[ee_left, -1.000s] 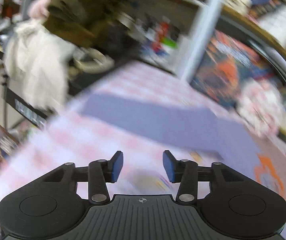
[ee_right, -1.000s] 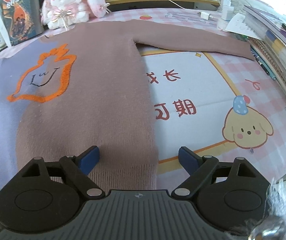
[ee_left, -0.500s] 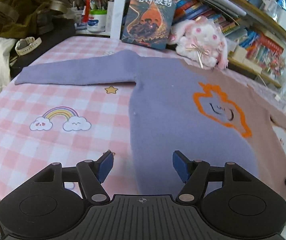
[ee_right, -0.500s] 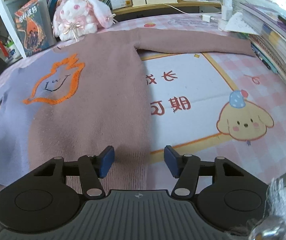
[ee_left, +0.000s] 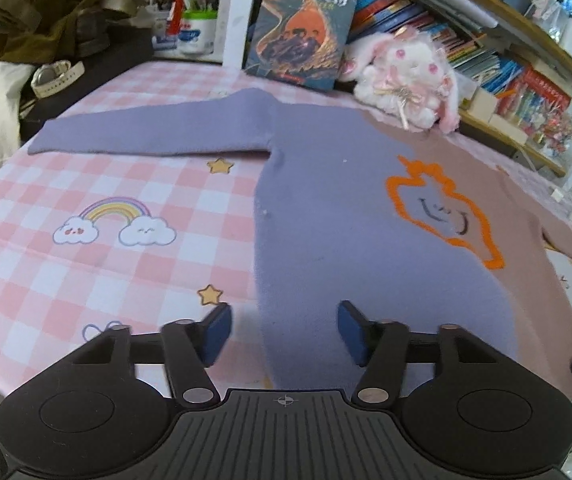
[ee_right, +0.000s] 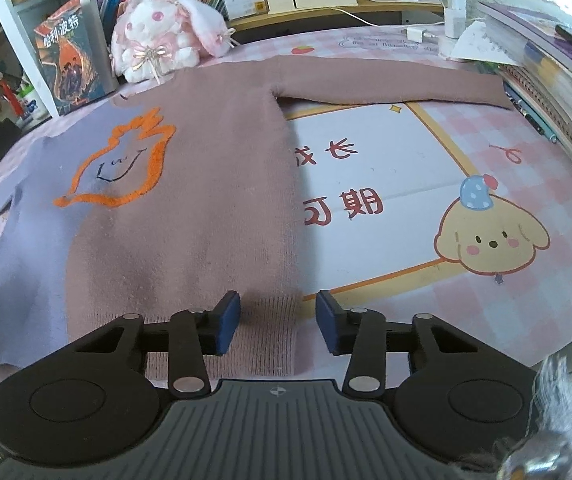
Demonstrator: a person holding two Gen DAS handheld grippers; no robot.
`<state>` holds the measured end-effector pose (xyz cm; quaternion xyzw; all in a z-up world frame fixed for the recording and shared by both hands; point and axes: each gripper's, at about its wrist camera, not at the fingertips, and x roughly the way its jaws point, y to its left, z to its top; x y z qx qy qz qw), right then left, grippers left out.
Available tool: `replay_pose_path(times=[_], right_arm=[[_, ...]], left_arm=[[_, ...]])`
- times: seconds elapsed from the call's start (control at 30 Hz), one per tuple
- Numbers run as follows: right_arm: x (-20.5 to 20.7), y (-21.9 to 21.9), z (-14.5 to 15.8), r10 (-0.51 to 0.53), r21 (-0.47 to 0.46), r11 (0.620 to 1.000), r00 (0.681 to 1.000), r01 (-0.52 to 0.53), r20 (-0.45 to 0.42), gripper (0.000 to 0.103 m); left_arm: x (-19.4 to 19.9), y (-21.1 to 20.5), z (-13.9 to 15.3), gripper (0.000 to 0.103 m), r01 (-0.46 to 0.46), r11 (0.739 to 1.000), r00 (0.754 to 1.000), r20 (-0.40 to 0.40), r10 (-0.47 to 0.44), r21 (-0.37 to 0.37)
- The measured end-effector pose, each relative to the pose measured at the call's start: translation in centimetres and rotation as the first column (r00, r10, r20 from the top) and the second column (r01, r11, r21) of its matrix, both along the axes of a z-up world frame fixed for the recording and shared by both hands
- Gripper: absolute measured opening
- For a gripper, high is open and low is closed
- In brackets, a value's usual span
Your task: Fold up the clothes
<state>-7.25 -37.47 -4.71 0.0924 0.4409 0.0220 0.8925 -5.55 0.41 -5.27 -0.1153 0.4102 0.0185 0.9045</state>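
Left gripper point(ee_left: 284, 332): tilted steeply down toward the table, its two blue pads standing apart with a clear gap between them.
Left jaws: they have just been closing; the pads press on nothing, though the sweater's point(ee_left: 325, 208) lower left edge lies in the gap below them.
Right gripper point(ee_right: 278, 326): also angled steeply down, level from side to side, blue pads apart.
Right jaws: they too have just been closing; the sweater's lower right corner lies between the pads, not pinched.
Right gripper seen from the left: only a black tip shows at the far right edge.
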Motion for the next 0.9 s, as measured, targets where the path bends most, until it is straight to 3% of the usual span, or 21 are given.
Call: replay_pose_path(times=[0.03,0.13,0.37,0.6,0.9], right_arm=[[0.0,0.2,0.0,0.004,-0.008,1.0,1.0,-0.004,0.0,0.033],[0.0,0.6,-0.1,0.027,-0.009,1.0,1.0,-0.027,0.0,0.014],[-0.7,3.0,0.1,0.148,0.029,0.989,0.989,-0.148,-0.003,0.009],[-0.9,1.8,0.2,0.045,-0.006,0.999,0.999,-0.045,-0.008,0.009],[-1.2,2.2,0.2,0.063,-0.026,0.998,0.998,-0.064,-0.009,0.009]], left_arm=[[0.2,0.1,-0.2,0.019,0.006,1.0,1.0,-0.016,-0.006,-0.004],[0.5,0.0,-0.6,0.005,0.039,0.999,0.999,-0.036,-0.039,0.01],[1.0,1.8,-0.3,0.003,0.026,0.999,0.999,-0.033,-0.025,0.047],[-0.5,0.5,0.0,0.003,0.092,0.994,0.995,-0.043,-0.09,0.06],[-0.5,0.9,-0.2,0.004,0.075,0.995,0.997,-0.04,-0.073,0.064]])
